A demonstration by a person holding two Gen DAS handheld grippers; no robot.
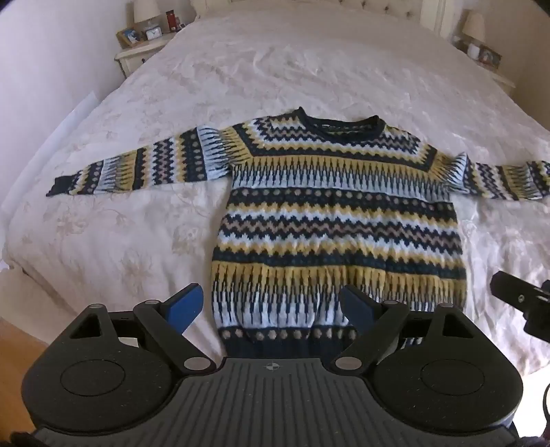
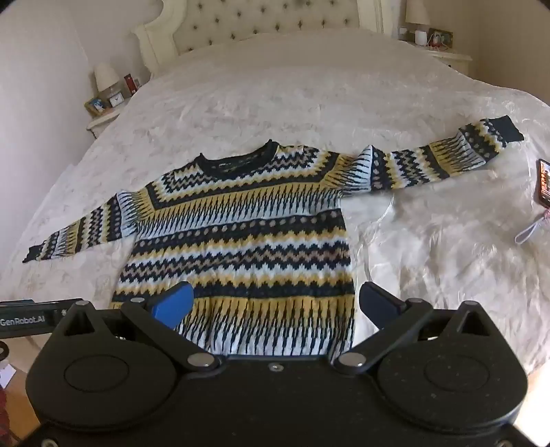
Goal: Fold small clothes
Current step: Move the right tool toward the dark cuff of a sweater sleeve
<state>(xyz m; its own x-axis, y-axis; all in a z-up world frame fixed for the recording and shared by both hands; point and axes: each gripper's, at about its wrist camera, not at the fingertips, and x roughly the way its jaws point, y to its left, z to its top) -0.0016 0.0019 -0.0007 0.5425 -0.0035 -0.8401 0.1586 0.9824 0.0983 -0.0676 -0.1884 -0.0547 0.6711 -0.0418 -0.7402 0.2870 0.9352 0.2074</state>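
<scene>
A knitted sweater [image 1: 337,220] [image 2: 240,233] in navy, yellow, pale blue and tan zigzag bands lies flat on the white bedspread, face up, neck toward the headboard, both sleeves stretched out sideways. My left gripper [image 1: 275,302] hovers open above the hem's left part, blue pads spread, nothing between them. My right gripper [image 2: 275,302] hangs open over the hem's right part, its right finger past the sweater's side edge. In the left wrist view the right gripper's body [image 1: 522,302] shows at the right edge.
The bedspread [image 1: 137,223] covers a wide bed with a tufted headboard [image 2: 257,24]. Bedside tables with lamps and frames stand at both back corners [image 1: 141,37] [image 2: 433,41]. A phone with a white cord [image 2: 543,182] lies on the bed at the right. Wooden floor [image 1: 20,340] shows lower left.
</scene>
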